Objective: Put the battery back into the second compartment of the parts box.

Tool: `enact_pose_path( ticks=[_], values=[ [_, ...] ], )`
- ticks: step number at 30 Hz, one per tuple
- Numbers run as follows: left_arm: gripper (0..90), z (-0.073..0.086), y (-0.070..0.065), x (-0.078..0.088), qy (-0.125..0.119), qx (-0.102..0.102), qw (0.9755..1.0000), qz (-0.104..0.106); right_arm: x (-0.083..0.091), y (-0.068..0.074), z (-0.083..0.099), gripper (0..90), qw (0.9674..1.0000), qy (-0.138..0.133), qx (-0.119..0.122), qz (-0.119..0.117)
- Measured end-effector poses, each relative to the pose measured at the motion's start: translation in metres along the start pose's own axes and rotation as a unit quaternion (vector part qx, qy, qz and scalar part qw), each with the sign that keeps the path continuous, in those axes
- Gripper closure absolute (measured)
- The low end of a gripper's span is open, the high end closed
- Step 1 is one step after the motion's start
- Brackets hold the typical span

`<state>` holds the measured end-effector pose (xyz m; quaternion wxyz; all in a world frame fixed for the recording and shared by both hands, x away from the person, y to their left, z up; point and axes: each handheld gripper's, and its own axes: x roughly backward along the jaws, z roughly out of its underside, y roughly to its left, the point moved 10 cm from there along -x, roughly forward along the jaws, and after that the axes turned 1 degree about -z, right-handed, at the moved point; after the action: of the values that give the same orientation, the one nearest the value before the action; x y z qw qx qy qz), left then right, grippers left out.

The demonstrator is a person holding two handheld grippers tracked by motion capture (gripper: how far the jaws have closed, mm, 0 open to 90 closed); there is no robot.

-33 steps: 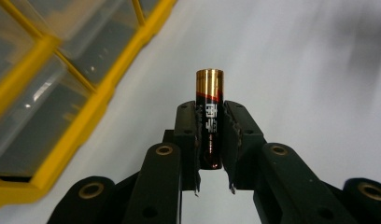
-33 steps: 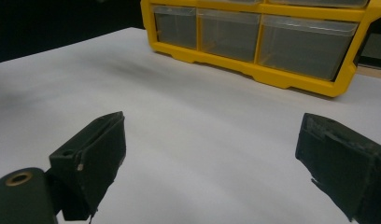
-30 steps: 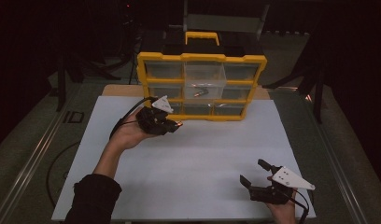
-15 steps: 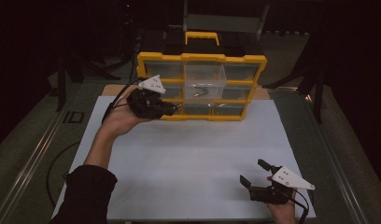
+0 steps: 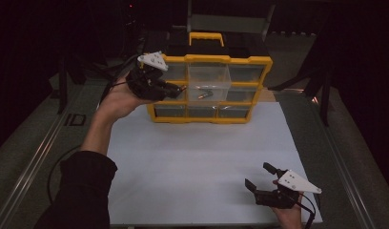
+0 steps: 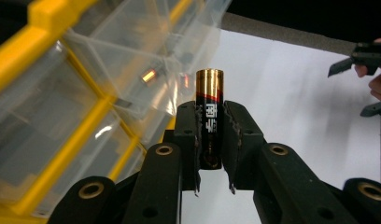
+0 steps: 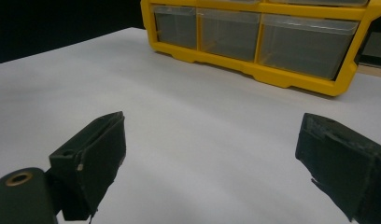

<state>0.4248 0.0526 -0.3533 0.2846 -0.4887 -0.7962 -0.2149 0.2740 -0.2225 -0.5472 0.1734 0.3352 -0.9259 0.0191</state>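
The battery (image 6: 208, 100), black and gold, stands upright between the pads of the left tongs (image 6: 209, 140), clamped at its lower half with the gold end clear above them; it is held just in front of the yellow drawer cabinet (image 5: 209, 59), beside a pulled-out clear drawer (image 5: 209, 86) with one small metal piece (image 5: 205, 95) in it; the bottom-row drawers (image 7: 235, 35) look empty; the right tongs (image 5: 260, 180) gape wide, holding nothing, low over the white worktop (image 5: 197, 157), well apart from the cabinet.
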Motion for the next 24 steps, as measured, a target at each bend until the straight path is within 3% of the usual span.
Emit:
enact_pose_path(
  ticks=[11,18,21,24],
  values=[
    [77.9,-0.030,0.016,0.000,-0.003,0.010,0.9995,-0.029,0.000,-0.001,0.000,8.2,1.0000,-0.001,-0.005,-0.002],
    [77.9,-0.045,0.022,-0.009,-0.004,0.021,0.9987,-0.046,0.000,-0.001,0.001,8.2,1.0000,-0.001,-0.004,-0.003],
    [77.9,-0.052,0.028,-0.015,-0.004,0.026,0.9976,-0.065,0.000,0.000,0.001,8.2,1.0000,0.000,-0.002,-0.005],
    [77.9,-0.055,0.030,-0.019,-0.005,0.032,0.9973,-0.066,0.000,0.000,0.000,8.2,1.0000,0.000,-0.002,-0.005]
  ],
)
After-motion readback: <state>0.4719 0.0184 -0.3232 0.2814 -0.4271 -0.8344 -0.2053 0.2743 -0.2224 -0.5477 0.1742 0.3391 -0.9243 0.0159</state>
